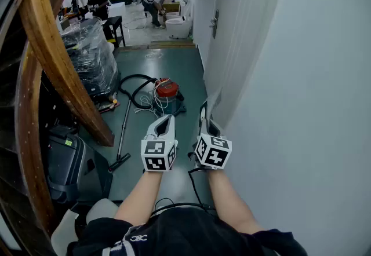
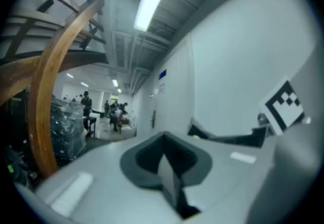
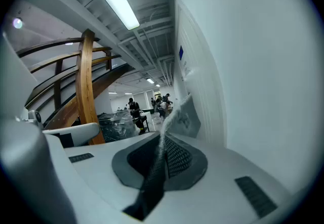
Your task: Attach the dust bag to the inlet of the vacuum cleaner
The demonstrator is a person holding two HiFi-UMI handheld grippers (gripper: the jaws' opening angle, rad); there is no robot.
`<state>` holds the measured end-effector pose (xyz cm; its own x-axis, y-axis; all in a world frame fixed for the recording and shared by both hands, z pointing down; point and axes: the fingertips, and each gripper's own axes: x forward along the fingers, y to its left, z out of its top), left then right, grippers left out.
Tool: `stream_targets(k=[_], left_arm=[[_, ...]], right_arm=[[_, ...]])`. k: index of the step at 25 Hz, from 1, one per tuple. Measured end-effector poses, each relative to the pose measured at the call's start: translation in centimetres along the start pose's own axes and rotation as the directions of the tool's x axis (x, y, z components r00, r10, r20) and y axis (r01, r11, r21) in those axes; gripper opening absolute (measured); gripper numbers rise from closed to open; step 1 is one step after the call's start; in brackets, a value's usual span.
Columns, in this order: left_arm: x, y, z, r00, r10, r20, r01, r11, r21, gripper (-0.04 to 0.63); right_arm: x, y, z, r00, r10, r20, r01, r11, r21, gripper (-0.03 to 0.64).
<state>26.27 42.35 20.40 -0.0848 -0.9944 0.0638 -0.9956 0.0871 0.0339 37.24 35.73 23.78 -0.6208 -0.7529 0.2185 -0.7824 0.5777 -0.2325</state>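
Note:
The red canister vacuum cleaner (image 1: 167,89) sits on the green floor ahead, with its black hose (image 1: 131,83) looped beside it. My right gripper (image 1: 204,117) is shut on a flat grey-white dust bag (image 1: 211,103), which stands up past the jaws next to the wall. In the right gripper view the dust bag (image 3: 183,115) is pinched edge-on in the right gripper (image 3: 161,153). My left gripper (image 1: 164,120) is held level beside it, shut with nothing in it. The left gripper (image 2: 165,161) in its own view has its jaws together. Both grippers are well short of the vacuum.
A long wand with floor nozzle (image 1: 123,134) lies left of the vacuum. A curved wooden stair rail (image 1: 58,58), a plastic-wrapped stack (image 1: 90,55) and a dark machine (image 1: 69,162) line the left. A white wall (image 1: 301,75) and door (image 1: 227,23) run along the right. Several people stand far back.

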Motion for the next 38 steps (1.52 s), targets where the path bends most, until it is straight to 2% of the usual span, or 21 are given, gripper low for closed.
stream_targets(k=[8, 13, 18, 27, 38], left_arm=[[-0.2, 0.3, -0.6, 1.000, 0.008, -0.004, -0.008, 1.000, -0.005, -0.003], [-0.1, 1.4, -1.0, 1.000, 0.008, -0.017, -0.008, 1.000, -0.010, -0.003], [-0.3, 3.2, -1.4, 1.000, 0.007, -0.027, -0.007, 1.000, -0.022, -0.003], [-0.9, 8.1, -3.0, 0.999, -0.025, -0.046, 0.023, 0.999, -0.038, -0.003], [-0.6, 11.0, -5.8, 0.991, -0.097, -0.089, 0.090, 0.993, -0.078, -0.003]], right_arm=[[0.4, 0.4, -0.7, 1.000, 0.020, -0.011, -0.020, 1.000, 0.005, 0.014], [0.9, 1.5, -0.6, 0.999, 0.037, 0.016, -0.038, 0.999, 0.037, 0.014], [1.7, 3.4, -0.8, 0.999, 0.047, 0.007, -0.047, 0.999, 0.023, 0.014], [3.8, 7.2, -2.5, 1.000, 0.004, -0.006, -0.003, 1.000, 0.026, 0.014], [5.2, 8.5, -4.6, 0.996, -0.075, -0.039, 0.076, 0.997, 0.027, 0.014]])
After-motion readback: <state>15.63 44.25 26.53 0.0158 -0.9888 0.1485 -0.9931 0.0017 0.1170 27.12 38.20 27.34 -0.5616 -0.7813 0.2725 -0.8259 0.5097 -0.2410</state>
